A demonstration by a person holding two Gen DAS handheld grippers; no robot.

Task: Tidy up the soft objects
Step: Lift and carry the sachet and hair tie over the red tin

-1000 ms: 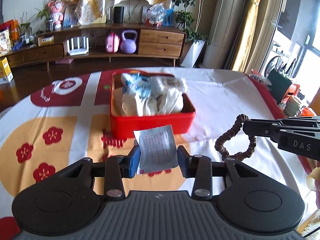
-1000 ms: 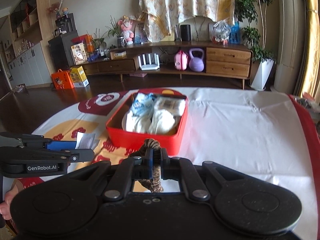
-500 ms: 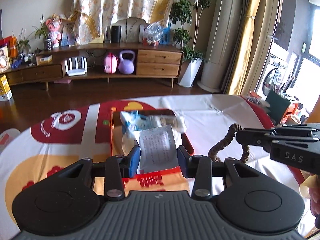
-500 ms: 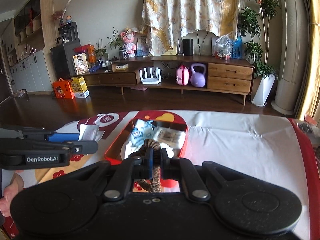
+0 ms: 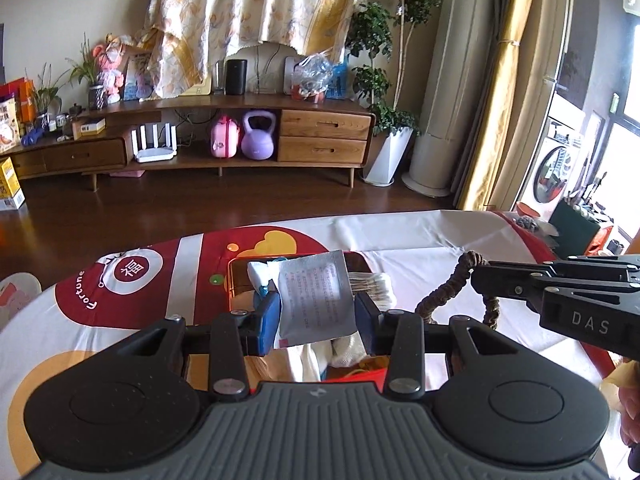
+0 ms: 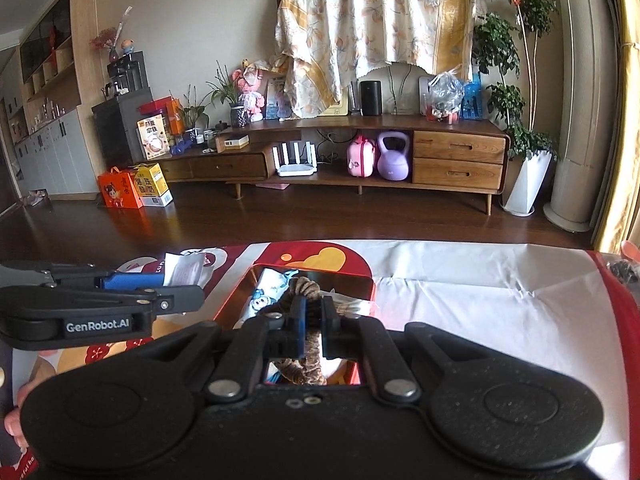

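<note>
My left gripper (image 5: 316,316) is shut on a flat grey foil sachet (image 5: 314,298) and holds it upright above the red tin box (image 5: 234,276). My right gripper (image 6: 314,320) is shut on a brown fabric hair tie (image 6: 306,288), also over the red tin box (image 6: 370,292). The hair tie (image 5: 444,300) hangs as a loop from the right gripper in the left wrist view. The box holds white and blue soft packets (image 5: 376,284). The left gripper's sachet (image 6: 184,270) also shows at the left of the right wrist view.
The table wears a white, red and orange cloth (image 6: 460,300). Beyond its far edge is dark wood floor and a low wooden cabinet (image 5: 320,136). A dark item (image 5: 528,222) lies at the table's right edge.
Both grippers rose and moved forward over the red box, each keeping its hold. The box dropped low in both views and is now partly hidden by the grippers.
</note>
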